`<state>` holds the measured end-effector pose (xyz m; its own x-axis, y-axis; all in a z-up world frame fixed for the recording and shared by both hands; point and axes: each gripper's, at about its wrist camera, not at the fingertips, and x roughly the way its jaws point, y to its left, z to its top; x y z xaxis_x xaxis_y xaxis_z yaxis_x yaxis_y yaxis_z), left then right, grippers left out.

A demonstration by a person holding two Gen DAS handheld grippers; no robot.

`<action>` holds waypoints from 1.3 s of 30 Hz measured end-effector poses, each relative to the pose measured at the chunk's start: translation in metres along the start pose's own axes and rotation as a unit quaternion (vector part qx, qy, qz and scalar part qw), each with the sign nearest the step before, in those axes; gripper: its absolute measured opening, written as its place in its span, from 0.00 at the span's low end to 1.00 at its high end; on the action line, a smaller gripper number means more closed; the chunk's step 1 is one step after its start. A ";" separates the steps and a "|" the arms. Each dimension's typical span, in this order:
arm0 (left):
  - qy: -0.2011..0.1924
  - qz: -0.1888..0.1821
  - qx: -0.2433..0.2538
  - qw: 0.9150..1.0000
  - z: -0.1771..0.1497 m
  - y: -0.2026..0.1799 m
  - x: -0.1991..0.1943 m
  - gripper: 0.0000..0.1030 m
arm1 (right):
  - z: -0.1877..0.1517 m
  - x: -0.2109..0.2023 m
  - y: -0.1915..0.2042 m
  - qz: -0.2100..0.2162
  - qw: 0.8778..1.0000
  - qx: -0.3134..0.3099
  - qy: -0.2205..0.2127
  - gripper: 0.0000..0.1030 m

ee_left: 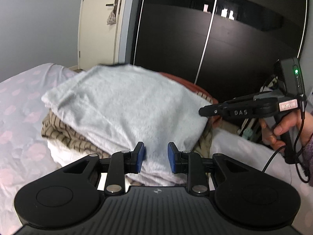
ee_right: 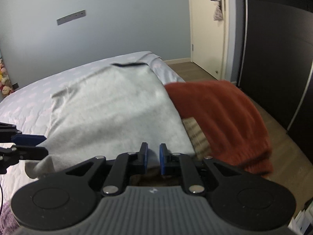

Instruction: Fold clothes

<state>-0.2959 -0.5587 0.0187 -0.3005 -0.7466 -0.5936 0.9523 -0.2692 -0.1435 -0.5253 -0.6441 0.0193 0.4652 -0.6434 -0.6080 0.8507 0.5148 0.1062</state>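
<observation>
Light grey garment [ee_left: 125, 105] lies spread on top of a heap of clothes on the bed [ee_left: 21, 105], its dark collar edge at the far end, toward the door [ee_left: 99, 23]. Under the grey garment: a brown striped garment [ee_left: 64, 133] sticking out on its left side, and a rust-orange knit [ee_right: 219, 117] on its right side, draping toward the wooden floor [ee_right: 283, 150].

My left gripper [ee_left: 156, 156] sits at the near hem of the grey garment, blue pads a little apart with the grey cloth running between them; whether the pads actually pinch it I cannot tell. My right gripper [ee_right: 153, 159] is at the near right corner of the same garment, pads nearly together with a bit of grey fabric in the narrow gap; grip also unclear. My right hand [ee_left: 283, 131] wraps the handle, just right of the grey garment. Everything slightly motion-blurred.
</observation>
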 end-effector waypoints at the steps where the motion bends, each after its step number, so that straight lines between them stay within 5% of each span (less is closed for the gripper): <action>1: -0.002 0.002 -0.005 1.000 -0.003 0.000 -0.002 0.23 | -0.004 0.000 -0.004 -0.003 1.000 0.006 0.001 0.14; 8: -0.025 0.009 -0.041 0.999 -0.015 0.005 -0.021 0.30 | -0.016 -0.024 -0.008 -0.019 0.999 0.042 -0.023 0.17; 12: -0.040 0.040 -0.053 0.997 -0.019 0.001 -0.041 0.42 | -0.022 -0.048 0.002 -0.022 0.996 0.069 -0.048 0.36; 25: -0.097 0.147 -0.059 0.983 -0.019 -0.016 -0.082 0.72 | -0.029 -0.105 0.084 -0.011 0.993 0.048 -0.106 0.60; 39: -0.109 0.179 -0.040 0.977 -0.038 -0.044 -0.099 0.74 | -0.071 -0.132 0.113 -0.028 0.991 0.074 -0.104 0.83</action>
<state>-0.3063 -0.4494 0.0541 0.0567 -0.8984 -0.4355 0.9969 0.0751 -0.0251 -0.5082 -0.4607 0.0558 0.4439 -0.7795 -0.4419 0.8959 0.3963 0.2009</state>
